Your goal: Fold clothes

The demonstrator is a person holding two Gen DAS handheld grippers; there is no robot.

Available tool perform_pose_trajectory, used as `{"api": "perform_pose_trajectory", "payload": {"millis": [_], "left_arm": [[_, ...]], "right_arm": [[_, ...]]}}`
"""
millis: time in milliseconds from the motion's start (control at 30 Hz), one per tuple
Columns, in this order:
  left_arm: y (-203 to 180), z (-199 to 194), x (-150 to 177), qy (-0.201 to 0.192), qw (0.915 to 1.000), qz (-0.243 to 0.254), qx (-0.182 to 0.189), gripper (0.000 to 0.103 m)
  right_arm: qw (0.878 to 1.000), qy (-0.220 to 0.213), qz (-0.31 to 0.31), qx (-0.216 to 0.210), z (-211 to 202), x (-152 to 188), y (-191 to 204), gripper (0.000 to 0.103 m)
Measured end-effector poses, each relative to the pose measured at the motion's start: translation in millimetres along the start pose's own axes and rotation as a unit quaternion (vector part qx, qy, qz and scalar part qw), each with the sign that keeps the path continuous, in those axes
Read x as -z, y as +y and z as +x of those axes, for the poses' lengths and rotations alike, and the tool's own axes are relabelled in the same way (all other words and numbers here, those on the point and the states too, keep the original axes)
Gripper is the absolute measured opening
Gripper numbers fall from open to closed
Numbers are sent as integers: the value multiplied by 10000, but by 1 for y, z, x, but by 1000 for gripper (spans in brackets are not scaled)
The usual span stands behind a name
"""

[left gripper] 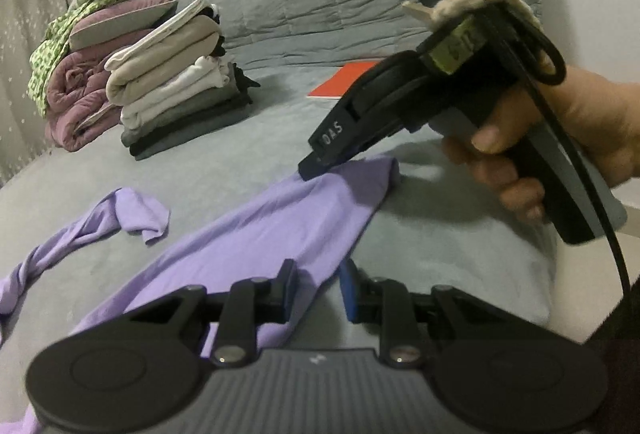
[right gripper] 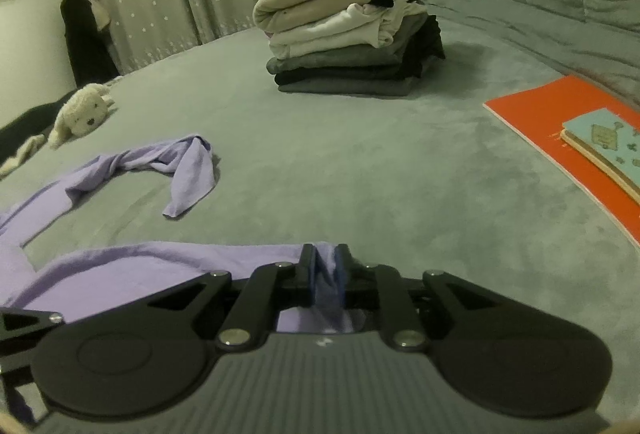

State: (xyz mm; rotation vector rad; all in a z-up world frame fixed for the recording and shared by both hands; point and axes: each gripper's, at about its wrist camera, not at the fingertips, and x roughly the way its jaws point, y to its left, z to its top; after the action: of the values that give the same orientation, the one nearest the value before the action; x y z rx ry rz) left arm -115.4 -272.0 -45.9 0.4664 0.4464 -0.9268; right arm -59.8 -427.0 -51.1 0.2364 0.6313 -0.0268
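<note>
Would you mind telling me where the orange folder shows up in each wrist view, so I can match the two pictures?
Left wrist view: the orange folder lies upper middle, a thin sliver on the bed, partly hidden behind the right gripper.
Right wrist view: the orange folder lies at the right edge, with a light blue book on it.
Shared landmark: the folded clothes stack.

Open grey bedspread (right gripper: pixel 360 174) lies ahead, bounded by the folded stack (right gripper: pixel 348 18), orange book (right gripper: pixel 560 138) and plush toy (right gripper: pixel 82 112).
</note>
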Motion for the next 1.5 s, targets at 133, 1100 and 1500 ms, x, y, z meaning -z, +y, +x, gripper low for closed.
{"api": "perform_pose_trajectory", "payload": {"millis": [133,1100,1500], "left_arm": [[-7,2,-4,-44,10000,-41,43,0],[-26,-21,1,55,9811,-311,1907,10],[17,-51,10,-55,9841,-707,1628,33]], "right_arm": [[9999,-21,-69,73,1,-1,1,4],[9821,576,-905,1548,-38,12,6,5],[9935,516,640,789,-84,1,-36,36]]}}
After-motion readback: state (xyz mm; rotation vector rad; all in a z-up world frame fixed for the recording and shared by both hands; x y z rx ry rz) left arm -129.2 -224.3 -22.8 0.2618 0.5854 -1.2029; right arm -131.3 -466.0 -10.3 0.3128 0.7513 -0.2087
